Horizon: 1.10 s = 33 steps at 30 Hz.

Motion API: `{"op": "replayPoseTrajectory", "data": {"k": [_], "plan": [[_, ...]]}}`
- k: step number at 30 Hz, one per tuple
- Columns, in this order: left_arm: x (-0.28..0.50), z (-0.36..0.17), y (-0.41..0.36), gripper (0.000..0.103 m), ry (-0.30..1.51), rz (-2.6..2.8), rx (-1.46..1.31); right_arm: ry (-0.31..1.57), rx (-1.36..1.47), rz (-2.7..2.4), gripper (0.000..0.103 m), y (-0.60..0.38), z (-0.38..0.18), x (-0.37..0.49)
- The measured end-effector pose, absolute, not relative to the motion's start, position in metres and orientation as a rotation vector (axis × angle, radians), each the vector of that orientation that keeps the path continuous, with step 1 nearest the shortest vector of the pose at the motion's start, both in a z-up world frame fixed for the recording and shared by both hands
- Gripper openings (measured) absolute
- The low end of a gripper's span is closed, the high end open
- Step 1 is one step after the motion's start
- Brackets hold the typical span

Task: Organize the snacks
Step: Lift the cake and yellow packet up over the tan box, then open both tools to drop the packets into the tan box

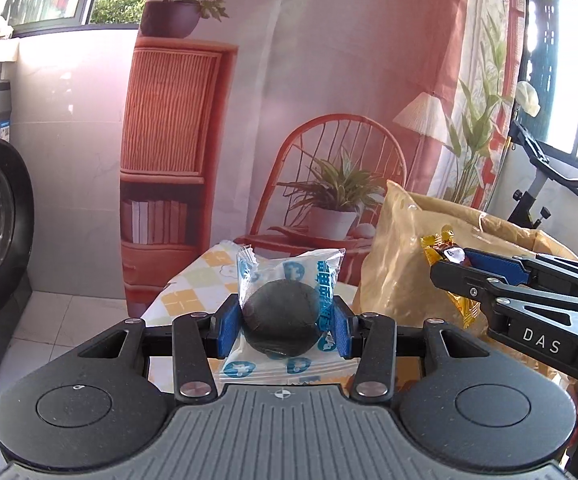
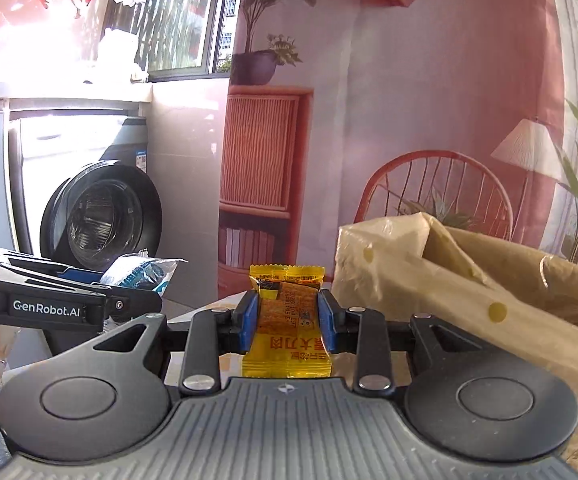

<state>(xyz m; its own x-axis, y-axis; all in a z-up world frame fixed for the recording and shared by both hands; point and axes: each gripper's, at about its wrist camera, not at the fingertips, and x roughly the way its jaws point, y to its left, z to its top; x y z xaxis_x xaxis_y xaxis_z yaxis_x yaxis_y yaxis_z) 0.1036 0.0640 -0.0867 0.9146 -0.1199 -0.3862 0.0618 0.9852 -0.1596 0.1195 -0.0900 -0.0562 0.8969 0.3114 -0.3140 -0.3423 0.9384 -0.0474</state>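
Note:
My left gripper (image 1: 283, 318) is shut on a clear blue-printed packet holding a dark round cake (image 1: 281, 316), held up above the table. My right gripper (image 2: 287, 322) is shut on a yellow snack packet (image 2: 287, 328). In the left wrist view the right gripper (image 1: 455, 262) comes in from the right with the yellow packet (image 1: 439, 248) beside a tan plastic bag (image 1: 397, 264). In the right wrist view the left gripper (image 2: 129, 296) comes in from the left with the blue packet (image 2: 145, 274). The open tan bag (image 2: 469, 280) lies to the right of my right gripper.
A table with a yellow checked cloth (image 1: 193, 284) lies below. A washing machine (image 2: 101, 216) stands at the left. A printed backdrop with a chair (image 1: 329, 184) hangs behind. An exercise bike (image 1: 541, 184) stands at the far right.

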Motion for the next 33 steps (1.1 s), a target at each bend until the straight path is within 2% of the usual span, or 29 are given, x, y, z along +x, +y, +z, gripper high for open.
{"op": "replayPoseTrajectory", "data": {"k": [4, 12, 21, 33], "plan": [[0.116, -0.058, 0.021, 0.049, 0.357, -0.187, -0.128, 0.251, -0.092, 0.234, 0.033, -0.131, -0.033, 0.120], [0.156, -0.024, -0.060, 0.049, 0.299, -0.329, -0.072, 0.247, -0.022, 0.070, 0.033, -0.209, -0.025, 0.123], [0.214, -0.048, -0.099, 0.049, 0.405, -0.348, -0.065, 0.292, 0.027, 0.024, 0.034, -0.248, -0.043, 0.128], [0.230, -0.061, -0.113, 0.050, 0.443, -0.344, 0.016, 0.326, 0.067, 0.022, 0.035, -0.256, -0.055, 0.131]]}}
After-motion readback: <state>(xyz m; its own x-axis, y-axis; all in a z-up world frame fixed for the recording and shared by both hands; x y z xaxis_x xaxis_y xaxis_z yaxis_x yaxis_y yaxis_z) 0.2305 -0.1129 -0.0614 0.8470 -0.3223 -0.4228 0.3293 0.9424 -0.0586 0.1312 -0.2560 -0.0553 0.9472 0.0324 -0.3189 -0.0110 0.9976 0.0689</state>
